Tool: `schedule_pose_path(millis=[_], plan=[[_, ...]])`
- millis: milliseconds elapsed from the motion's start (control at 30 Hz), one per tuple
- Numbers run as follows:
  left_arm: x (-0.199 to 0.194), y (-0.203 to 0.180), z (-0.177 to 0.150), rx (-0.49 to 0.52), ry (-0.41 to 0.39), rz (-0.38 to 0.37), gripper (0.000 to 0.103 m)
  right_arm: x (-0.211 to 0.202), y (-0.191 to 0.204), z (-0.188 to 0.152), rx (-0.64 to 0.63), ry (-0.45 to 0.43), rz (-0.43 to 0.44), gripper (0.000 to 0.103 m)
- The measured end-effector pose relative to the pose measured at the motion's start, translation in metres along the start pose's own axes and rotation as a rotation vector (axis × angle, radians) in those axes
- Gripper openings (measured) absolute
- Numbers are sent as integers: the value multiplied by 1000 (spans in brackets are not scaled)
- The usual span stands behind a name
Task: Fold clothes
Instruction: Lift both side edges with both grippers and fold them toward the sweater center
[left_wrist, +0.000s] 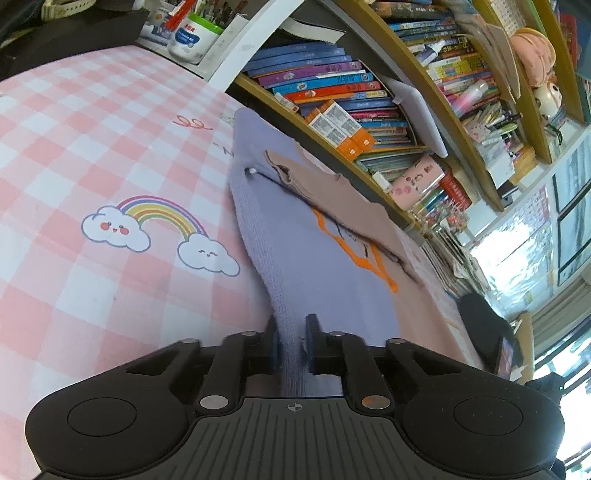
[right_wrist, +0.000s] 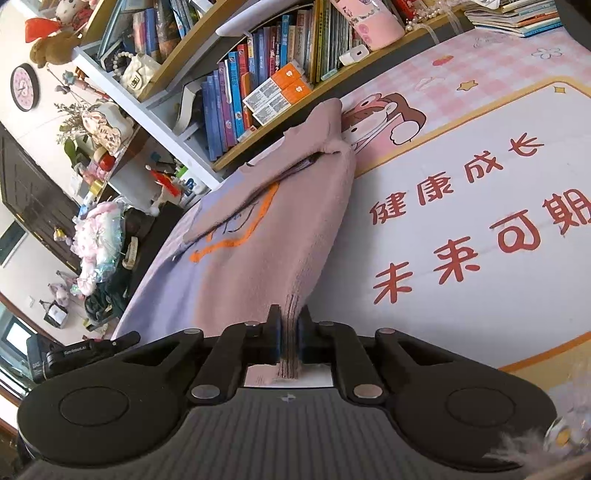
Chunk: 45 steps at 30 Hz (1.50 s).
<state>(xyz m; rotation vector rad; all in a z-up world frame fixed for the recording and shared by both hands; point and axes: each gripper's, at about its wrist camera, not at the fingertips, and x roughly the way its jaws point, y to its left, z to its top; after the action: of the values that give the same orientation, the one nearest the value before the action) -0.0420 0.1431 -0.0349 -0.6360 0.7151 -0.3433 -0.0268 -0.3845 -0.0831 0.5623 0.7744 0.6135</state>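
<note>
From the left wrist, the left gripper (left_wrist: 291, 345) has its fingers narrowed onto the lavender edge of the sweater (left_wrist: 314, 243), lying on the pink checked mat (left_wrist: 92, 147). From the right wrist, the right gripper (right_wrist: 289, 334) pinches the sweater's pink ribbed hem tightly.

Bright daylight — window (left_wrist: 517, 254) glare blown out; strong fisheye bending at edges, soft shadows.

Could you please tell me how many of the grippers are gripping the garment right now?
2. The left gripper is shut on the sweater at its lilac edge, and the right gripper is shut on its pink edge. Nothing suggests another gripper out of view.
</note>
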Motion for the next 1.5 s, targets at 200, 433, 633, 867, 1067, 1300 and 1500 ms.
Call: schedule_pose_path(millis=[200,433,633,867,1067,1300,1500], plan=[[-23,5,-16,-75,-7,-142,5,-35,4,-8,47,-15,134,6],[-46,-1,-12,-195,-143,-374,5,-73,9,6,120,-155,319,6],[-25,-18,52,-260,-279,-426,5,-42,11,65,185,-285,344,6],[43,-15,104,-253,-268,-318,5,10,3,130,258,-364,301,6],[96,12,119,-273,-181,-161,6,72,-31,149,322,-300,177,6],[87,21,131,-156,-196,-43,46,88,-48,157,280,-284,83,37],[55,17,116,27,-230,75,46,64,-23,143,-40,-215,-132,45]])
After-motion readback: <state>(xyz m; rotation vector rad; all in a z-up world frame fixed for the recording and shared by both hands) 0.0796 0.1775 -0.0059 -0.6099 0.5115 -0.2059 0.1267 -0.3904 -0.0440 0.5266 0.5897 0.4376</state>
